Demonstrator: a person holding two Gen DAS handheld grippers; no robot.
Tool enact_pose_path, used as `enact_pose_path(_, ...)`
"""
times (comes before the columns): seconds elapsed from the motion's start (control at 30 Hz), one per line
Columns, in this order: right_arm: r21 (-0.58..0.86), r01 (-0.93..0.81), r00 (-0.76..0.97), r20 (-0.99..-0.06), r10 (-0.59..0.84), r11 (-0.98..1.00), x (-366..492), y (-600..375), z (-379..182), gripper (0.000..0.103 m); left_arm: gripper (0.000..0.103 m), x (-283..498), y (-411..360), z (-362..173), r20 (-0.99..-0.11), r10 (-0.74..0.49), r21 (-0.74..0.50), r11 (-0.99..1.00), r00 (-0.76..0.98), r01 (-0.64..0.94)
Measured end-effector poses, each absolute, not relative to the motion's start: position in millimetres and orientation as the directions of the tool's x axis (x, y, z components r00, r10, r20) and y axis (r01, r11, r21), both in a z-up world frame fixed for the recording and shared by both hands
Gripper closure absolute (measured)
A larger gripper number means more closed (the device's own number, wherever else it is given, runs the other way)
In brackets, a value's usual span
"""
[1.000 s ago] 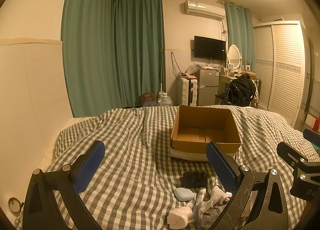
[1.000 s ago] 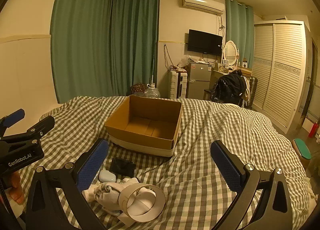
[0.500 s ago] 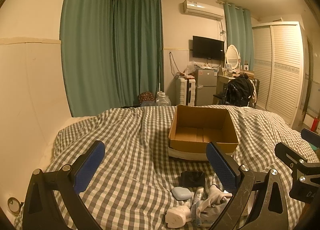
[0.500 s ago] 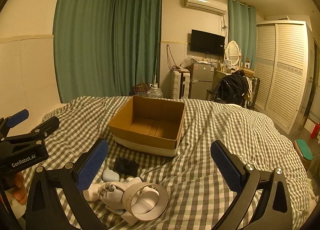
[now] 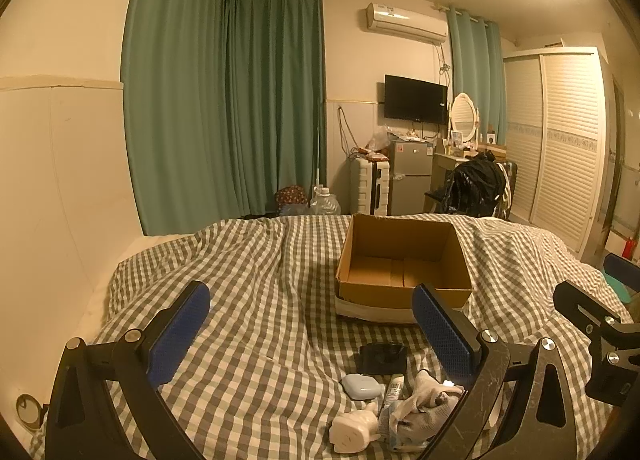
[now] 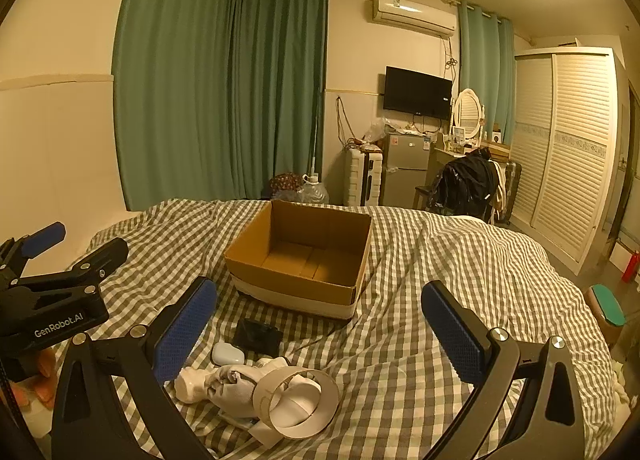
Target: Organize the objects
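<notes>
So both grippers are just hovering above the grey-and-white checked bedspread, pointed level across the bed toward the far wall. The left gripper has its blue-padded fingers spread wide with nothing between them, and the right gripper is spread just as wide, nothing pinched either. In the right wrist view you can see the left one off at the left edge, with a bit of the person's fingers wrapped under its handle.

The open brown cardboard box sits on the bedspread ahead of both grippers, flaps folded down, with a bare cardboard bottom showing.

The stuff to sort is bunched in a little pile on the near side of the box: a flat black pouch-like thing closest to the box, a small pale blue rounded case just beside it, a white plastic figure-shaped object, a crumpled whitish cloth and a loose curled loop of white paper tape touching the cloth. Can't tell what the small tube by the cloth is
</notes>
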State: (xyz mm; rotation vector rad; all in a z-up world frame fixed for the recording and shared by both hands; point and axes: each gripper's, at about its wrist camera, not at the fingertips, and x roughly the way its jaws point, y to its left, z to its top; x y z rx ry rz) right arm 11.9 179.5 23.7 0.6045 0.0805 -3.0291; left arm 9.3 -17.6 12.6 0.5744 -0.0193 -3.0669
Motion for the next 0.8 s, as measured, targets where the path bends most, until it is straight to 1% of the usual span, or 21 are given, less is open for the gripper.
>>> enact_pose_path(0.37, -0.045, 0.064, -0.916, -0.400, -0.041, -0.997, 9.2, 177.2, 22.4, 0.000, 0.000, 7.3, -15.5, 6.9, -0.380, 0.005, 0.011, -1.000, -0.925, -0.010)
enact_pose_path(0.47, -0.049, 0.066, -0.910, -0.414, -0.040, -0.997, 5.8, 177.8, 18.6, 0.000, 0.000, 2.4, -14.2, -0.3, -0.410, 0.019, 0.010, -1.000, -0.912, -0.026)
enact_pose_path(0.53, -0.045, 0.067, -0.897, -0.439, -0.041, -0.997, 1.8, 179.9, 12.1, 0.000, 0.000, -5.4, -13.9, -14.5, -0.467, 0.026, 0.009, -0.999, -0.884, -0.034)
enact_pose_path(0.67, -0.030, 0.072, -0.843, -0.536, -0.045, -0.997, -14.3, 183.2, -14.5, 0.000, 0.001, -20.6, -13.5, -46.4, -0.580, 0.050, -0.017, -0.999, -0.813, -0.049)
enact_pose_path(0.7, -0.029, 0.075, -0.830, -0.556, -0.046, -0.997, -17.2, 183.1, -22.3, 0.000, 0.002, -24.7, -12.1, -58.2, -0.613, 0.054, -0.016, -0.998, -0.788, -0.057)
enact_pose_path(0.8, -0.042, 0.082, -0.785, -0.619, -0.038, -0.996, -28.2, 182.6, -47.1, 0.000, 0.005, -28.9, -6.2, -83.0, -0.670, 0.035, 0.024, -0.997, -0.742, -0.068)
